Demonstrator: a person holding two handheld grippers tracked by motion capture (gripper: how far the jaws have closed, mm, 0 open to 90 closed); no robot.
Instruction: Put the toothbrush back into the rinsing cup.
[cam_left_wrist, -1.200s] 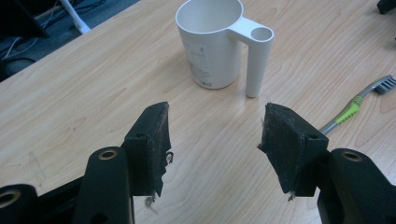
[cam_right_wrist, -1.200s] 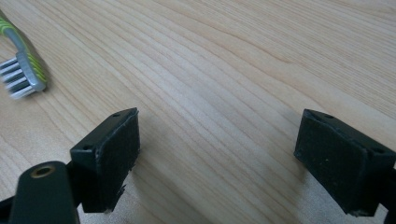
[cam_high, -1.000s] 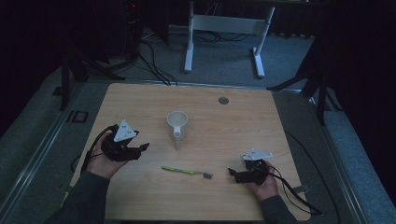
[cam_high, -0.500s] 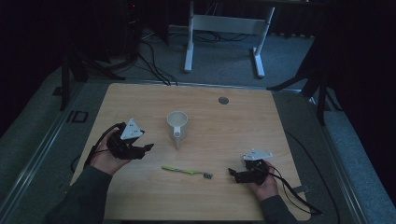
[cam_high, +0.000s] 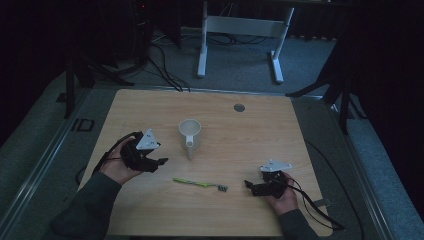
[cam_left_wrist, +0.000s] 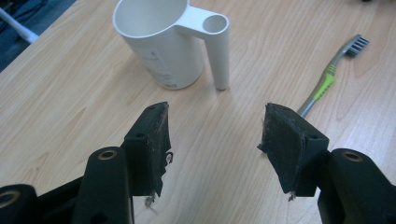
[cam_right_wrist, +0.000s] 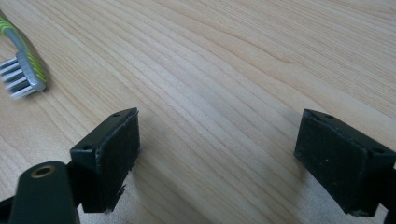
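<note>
White mug (cam_left_wrist: 161, 44) upright mid-table, toothbrush (cam_high: 199, 183) lying just near of it. Left gripper (cam_left_wrist: 212, 135) and right gripper (cam_right_wrist: 217, 154) both spread, empty. Mug likely rigid, light, slick — grip the tubular handle (cam_left_wrist: 220, 51).

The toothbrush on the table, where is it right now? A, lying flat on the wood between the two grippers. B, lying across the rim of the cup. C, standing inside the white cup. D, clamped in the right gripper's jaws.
A: the toothbrush lies flat on the wooden table, in front of the white cup, between the left gripper and the right gripper, both with jaws apart and holding nothing.
</note>
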